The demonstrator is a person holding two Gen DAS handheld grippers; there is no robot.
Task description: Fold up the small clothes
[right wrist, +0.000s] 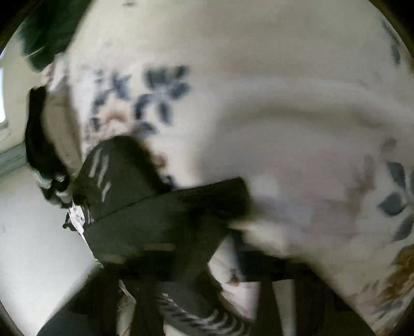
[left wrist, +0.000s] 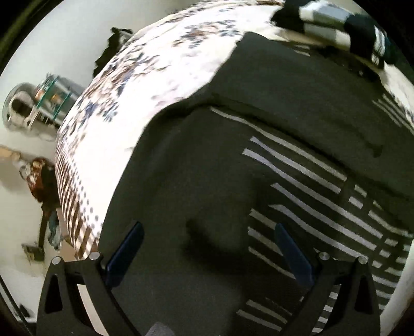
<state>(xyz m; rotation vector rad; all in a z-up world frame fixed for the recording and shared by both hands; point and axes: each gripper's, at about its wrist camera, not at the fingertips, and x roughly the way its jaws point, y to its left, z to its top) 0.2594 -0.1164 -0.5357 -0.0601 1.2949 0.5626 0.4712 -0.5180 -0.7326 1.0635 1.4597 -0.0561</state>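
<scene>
- Two wrist views look down on a bed (left wrist: 160, 85) with a white floral sheet; the right view is badly smeared by motion blur.
- Dark striped garment (left wrist: 233, 160) lies spread on the bed, cut off at the lower and right edges of the left view; its long axis seems to run from lower left to upper right.
- Left gripper (left wrist: 209, 248) hangs over the garment with its blue fingers (left wrist: 126, 253) wide apart, holding nothing; the cloth lies below and between them.
- Right gripper (right wrist: 181, 292) is a dark blur, its fingers hard to make out; they are drawn together, probably pinching a fold of the garment (right wrist: 145, 206), which bunches just ahead of them.
- Another dark and white cloth pile (left wrist: 336, 23) sits at the bed's far edge.
</scene>
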